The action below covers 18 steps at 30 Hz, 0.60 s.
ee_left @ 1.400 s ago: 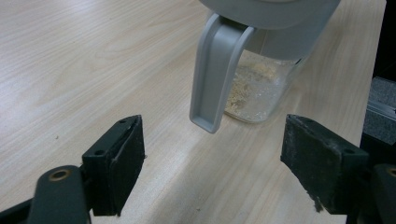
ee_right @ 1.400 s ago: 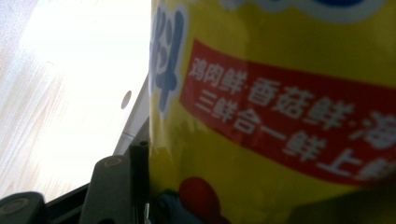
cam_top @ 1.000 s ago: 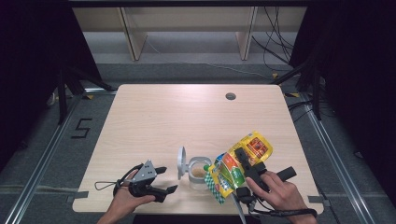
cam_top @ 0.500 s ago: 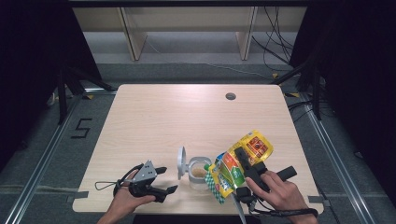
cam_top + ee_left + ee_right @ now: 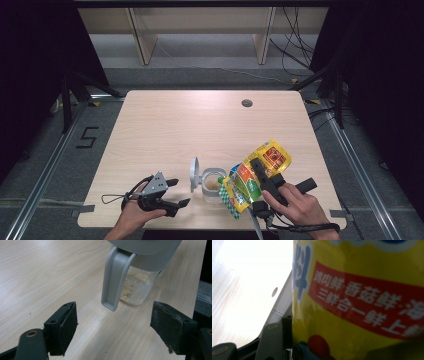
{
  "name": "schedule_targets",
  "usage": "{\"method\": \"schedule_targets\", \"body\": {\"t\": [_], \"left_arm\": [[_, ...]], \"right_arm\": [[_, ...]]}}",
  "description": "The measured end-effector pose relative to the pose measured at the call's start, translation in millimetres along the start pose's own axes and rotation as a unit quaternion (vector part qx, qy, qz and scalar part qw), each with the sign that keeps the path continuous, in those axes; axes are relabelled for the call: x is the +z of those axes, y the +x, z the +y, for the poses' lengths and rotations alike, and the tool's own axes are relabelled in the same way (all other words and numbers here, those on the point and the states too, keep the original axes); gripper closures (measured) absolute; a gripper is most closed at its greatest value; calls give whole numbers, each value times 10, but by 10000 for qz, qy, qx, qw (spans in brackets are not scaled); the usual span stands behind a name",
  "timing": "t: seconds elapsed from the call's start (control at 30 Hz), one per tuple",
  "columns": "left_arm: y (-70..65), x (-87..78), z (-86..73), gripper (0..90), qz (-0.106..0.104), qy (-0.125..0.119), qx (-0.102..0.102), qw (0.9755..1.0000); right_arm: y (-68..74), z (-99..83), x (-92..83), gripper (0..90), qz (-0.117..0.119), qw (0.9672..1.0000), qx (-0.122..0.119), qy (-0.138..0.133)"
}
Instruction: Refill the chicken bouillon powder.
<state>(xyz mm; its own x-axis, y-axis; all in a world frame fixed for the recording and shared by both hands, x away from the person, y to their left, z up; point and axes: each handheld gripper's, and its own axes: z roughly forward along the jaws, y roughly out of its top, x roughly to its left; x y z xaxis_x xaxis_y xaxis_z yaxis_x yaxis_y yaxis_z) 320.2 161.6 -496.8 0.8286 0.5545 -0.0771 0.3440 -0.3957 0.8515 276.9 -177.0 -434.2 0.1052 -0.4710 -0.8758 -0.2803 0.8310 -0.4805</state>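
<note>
Seasoning bag held tilted over the open jar

Nothing had moved since a second earlier: the right gripper [image 5: 256,176] stayed clamped on the yellow bag [image 5: 252,176], tipped over the jar [image 5: 212,182] at the table's [image 5: 200,125] near edge; the left gripper [image 5: 170,192] waited beside, fingers apart, so pouring probably continued.

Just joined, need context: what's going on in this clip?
A person works at a wooden table with a gripper in each hand. The right gripper is shut on a yellow seasoning pouch, tilted over a clear lidded container whose grey flip lid stands open; some light granules already lie in its bottom. The left gripper sits open beside the container, jaws apart and holding nothing.
</note>
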Motion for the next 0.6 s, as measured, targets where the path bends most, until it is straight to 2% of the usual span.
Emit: {"method": "schedule_targets", "body": {"t": [0.6], "left_arm": [[7,-7,2,210,1,69,31,10000]], "right_arm": [[8,-1,4,465,10,10000,17,-27]]}}
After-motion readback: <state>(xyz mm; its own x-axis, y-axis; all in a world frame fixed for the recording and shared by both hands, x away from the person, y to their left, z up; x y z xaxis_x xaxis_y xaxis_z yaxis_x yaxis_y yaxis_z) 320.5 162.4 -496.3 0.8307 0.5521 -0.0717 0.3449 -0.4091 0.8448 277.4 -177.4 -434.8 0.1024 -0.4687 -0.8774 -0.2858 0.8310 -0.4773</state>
